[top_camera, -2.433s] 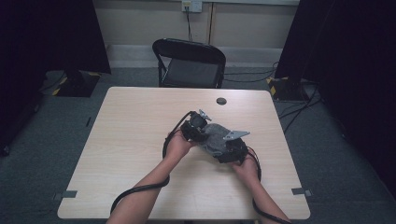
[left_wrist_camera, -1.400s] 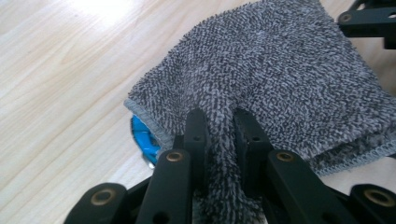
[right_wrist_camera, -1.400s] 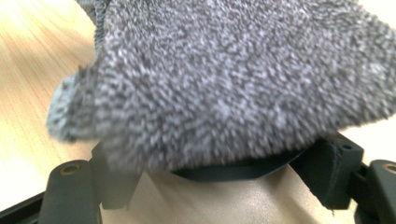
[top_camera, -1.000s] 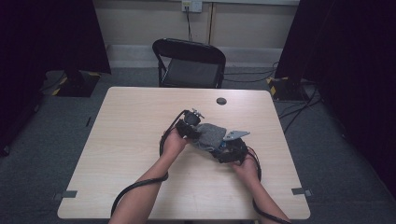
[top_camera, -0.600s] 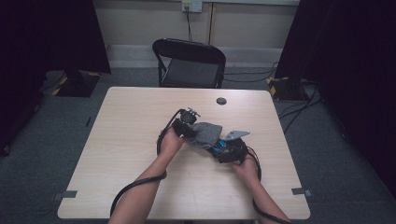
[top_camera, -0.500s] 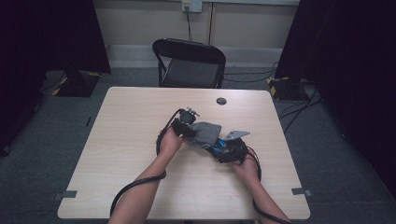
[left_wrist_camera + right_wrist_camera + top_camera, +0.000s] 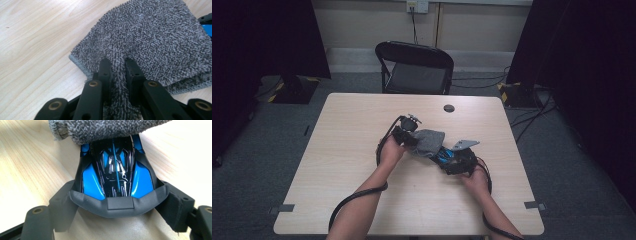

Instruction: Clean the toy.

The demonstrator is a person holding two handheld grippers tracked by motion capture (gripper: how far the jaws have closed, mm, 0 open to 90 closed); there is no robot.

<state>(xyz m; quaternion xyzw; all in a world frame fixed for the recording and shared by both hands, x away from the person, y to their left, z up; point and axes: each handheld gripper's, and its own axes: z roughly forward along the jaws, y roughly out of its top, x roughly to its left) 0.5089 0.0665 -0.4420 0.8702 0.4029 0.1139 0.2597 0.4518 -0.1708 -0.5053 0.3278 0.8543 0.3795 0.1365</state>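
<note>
Pinching a fold of grey terry cloth (image 7: 150, 42) in left gripper (image 7: 117, 68) jaws, right gripper (image 7: 117, 205) clamped on blue-black toy car (image 7: 116, 173), cloth draped over car's far end, wooden table (image 7: 362, 125).

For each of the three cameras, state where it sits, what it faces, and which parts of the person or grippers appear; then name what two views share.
High view: above the table, looking forward and down; both forearms, left gripper, right gripper.
Left gripper view: on the left gripper, facing the cloth; jaws pinch it.
Right gripper view: on the right gripper, facing the toy car; jaws clamp it.
Shared: cloth over car.
</note>
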